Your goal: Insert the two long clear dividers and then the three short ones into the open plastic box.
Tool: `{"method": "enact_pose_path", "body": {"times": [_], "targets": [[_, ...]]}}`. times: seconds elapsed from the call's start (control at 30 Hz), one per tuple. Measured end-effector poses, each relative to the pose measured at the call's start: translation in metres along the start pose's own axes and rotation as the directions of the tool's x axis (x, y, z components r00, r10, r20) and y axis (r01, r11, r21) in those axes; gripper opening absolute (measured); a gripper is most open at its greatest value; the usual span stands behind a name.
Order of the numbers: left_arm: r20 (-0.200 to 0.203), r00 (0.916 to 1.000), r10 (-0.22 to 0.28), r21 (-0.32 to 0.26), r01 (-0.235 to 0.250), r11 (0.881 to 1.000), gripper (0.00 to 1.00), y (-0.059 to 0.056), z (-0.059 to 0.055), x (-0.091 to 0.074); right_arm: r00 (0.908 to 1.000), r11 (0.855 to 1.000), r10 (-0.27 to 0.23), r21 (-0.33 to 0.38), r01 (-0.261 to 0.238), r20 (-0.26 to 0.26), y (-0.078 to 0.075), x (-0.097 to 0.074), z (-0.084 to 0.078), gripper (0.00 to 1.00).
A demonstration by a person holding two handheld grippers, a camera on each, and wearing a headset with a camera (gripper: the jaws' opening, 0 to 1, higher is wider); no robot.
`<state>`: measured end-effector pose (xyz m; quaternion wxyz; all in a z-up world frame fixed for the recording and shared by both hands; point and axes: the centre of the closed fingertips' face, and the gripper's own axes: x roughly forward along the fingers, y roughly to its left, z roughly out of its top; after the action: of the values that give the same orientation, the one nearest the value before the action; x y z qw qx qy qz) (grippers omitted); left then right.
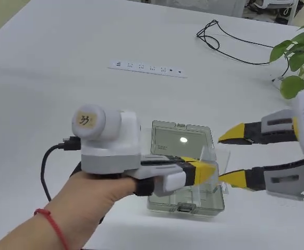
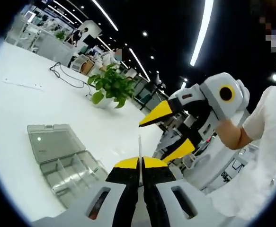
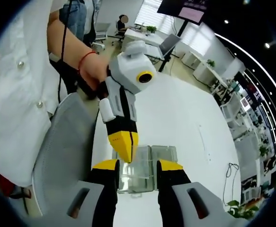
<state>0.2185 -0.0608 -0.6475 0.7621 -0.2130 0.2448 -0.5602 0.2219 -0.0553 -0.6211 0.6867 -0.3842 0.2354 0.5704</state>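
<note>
Left gripper (image 1: pixel 201 171): clenched on a clear divider (image 2: pixel 139 144), pinched by its lower edge, sheet edge-on and upright beyond the yellow tips in the left gripper view; long or short hard to judge. Right gripper (image 1: pixel 219 159): released, jaws wide apart, tips just beside the divider's free end, contact not discernible. Divider: hanging over the right part of the box (image 1: pixel 185 208), not yet seated. Box: open on the white table (image 1: pixel 63 62), lid (image 1: pixel 180 138) laid flat behind, clear partitions standing inside, number uncertain. Handling, as judged: very light, thin, stiff yet springy, likely brittle at the ends, slick under hard pads, nearly invisible against the clear tray. Best taken by a flat face near the top edge, about mid-length, leaving both ends free to find the wall slots; squeeze only enough to stop slipping, then press straight down without twisting. Beyond: power strip (image 1: pixel 147 68), black cable (image 1: pixel 230 44), plant (image 1: pixel 298 57) at far right.
</note>
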Motion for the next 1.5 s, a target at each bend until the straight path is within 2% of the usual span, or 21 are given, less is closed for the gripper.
{"method": "enact_pose_path", "body": {"times": [0.07, 0.1, 0.13, 0.23, 0.27, 0.37, 0.4, 0.47, 0.5, 0.6, 0.67, 0.73, 0.8, 0.87, 0.93, 1.03, 1.17, 1.3, 1.5], "targets": [[-0.016, 0.9997, -0.016, 0.077, 0.017, 0.997, 0.00, -0.003, -0.002, -0.001, 0.9983, 0.997, 0.043, 0.055, -0.045, 0.039, -0.001, -0.004, 0.002, 0.29], [-0.008, 0.9996, -0.026, 0.106, 0.027, 0.994, 0.00, -0.005, 0.000, -0.001, 0.9970, 0.995, 0.059, 0.072, -0.062, 0.050, -0.001, -0.005, 0.001, 0.28], [-0.030, 0.9987, -0.041, 0.130, 0.045, 0.991, 0.00, -0.008, -0.004, -0.002, 0.9952, 0.993, 0.078, 0.079, -0.082, 0.060, -0.001, -0.006, 0.002, 0.27], [-0.044, 0.9975, -0.055, 0.204, 0.063, 0.977, 0.00, -0.011, -0.005, -0.003, 0.9851, 0.981, 0.148, 0.115, -0.157, 0.089, 0.000, -0.008, 0.000, 0.24], [-0.048, 0.9972, -0.058, 0.212, 0.067, 0.975, 0.00, -0.012, -0.006, -0.003, 0.9816, 0.977, 0.167, 0.121, -0.178, 0.093, 0.002, -0.008, 0.000, 0.23], [-0.069, 0.9941, -0.083, 0.267, 0.099, 0.959, 0.00, -0.017, -0.009, -0.005, 0.9717, 0.965, 0.211, 0.137, -0.225, 0.105, 0.006, -0.008, 0.003, 0.20], [-0.074, 0.9930, -0.092, 0.302, 0.110, 0.947, 0.00, -0.019, -0.009, -0.005, 0.9681, 0.960, 0.226, 0.142, -0.240, 0.109, 0.007, -0.008, 0.004, 0.18], [-0.074, 0.9911, -0.110, 0.315, 0.128, 0.940, 0.00, -0.023, -0.009, -0.006, 0.9596, 0.949, 0.256, 0.161, -0.273, 0.116, 0.008, -0.005, 0.002, 0.17], [-0.077, 0.9899, -0.119, 0.336, 0.138, 0.932, 0.00, -0.025, -0.009, -0.006, 0.9526, 0.942, 0.280, 0.158, -0.297, 0.118, 0.012, -0.005, 0.003, 0.16], [-0.083, 0.9873, -0.135, 0.361, 0.156, 0.919, 0.00, -0.028, -0.009, -0.007, 0.9376, 0.926, 0.325, 0.161, -0.342, 0.125, 0.020, -0.005, 0.005, 0.14], [-0.088, 0.9852, -0.147, 0.392, 0.170, 0.904, 0.00, -0.031, -0.010, -0.008, 0.9259, 0.914, 0.356, 0.161, -0.373, 0.127, 0.026, -0.004, 0.008, 0.13], [-0.093, 0.9838, -0.153, 0.391, 0.177, 0.903, 0.00, -0.032, -0.011, -0.008, 0.9209, 0.909, 0.371, 0.154, -0.386, 0.121, 0.030, -0.003, 0.009, 0.11], [-0.090, 0.9825, -0.163, 0.408, 0.186, 0.894, 0.00, -0.034, -0.011, -0.008, 0.9157, 0.904, 0.385, 0.152, -0.399, 0.115, 0.032, -0.003, 0.007, 0.09], [-0.086, 0.9820, -0.168, 0.408, 0.189, 0.893, 0.00, -0.035, -0.011, -0.009, 0.9054, 0.893, 0.409, 0.153, -0.423, 0.114, 0.037, -0.003, 0.007, 0.09], [-0.084, 0.9816, -0.171, 0.412, 0.191, 0.891, 0.00, -0.036, -0.011, -0.009, 0.9002, 0.888, 0.420, 0.152, -0.434, 0.114, 0.038, -0.002, 0.006, 0.07], [-0.079, 0.9813, -0.175, 0.417, 0.192, 0.888, 0.00, -0.037, -0.011, -0.009, 0.8967, 0.884, 0.428, 0.154, -0.441, 0.112, 0.040, -0.002, 0.006, 0.04], [-0.075, 0.9809, -0.179, 0.423, 0.194, 0.885, 0.00, -0.039, -0.011, -0.010, 0.8869, 0.876, 0.446, 0.144, -0.460, 0.120, 0.042, -0.004, 0.008, 0.03], [-0.074, 0.9804, -0.183, 0.426, 0.197, 0.883, 0.00, -0.040, -0.011, -0.011, 0.8838, 0.874, 0.452, 0.141, -0.466, 0.121, 0.045, -0.004, 0.010, 0.02], [-0.079, 0.9813, -0.175, 0.436, 0.192, 0.879, 0.00, -0.039, -0.013, -0.011, 0.8842, 0.876, 0.453, 0.130, -0.465, 0.114, 0.046, -0.003, 0.009, 0.02]]}}
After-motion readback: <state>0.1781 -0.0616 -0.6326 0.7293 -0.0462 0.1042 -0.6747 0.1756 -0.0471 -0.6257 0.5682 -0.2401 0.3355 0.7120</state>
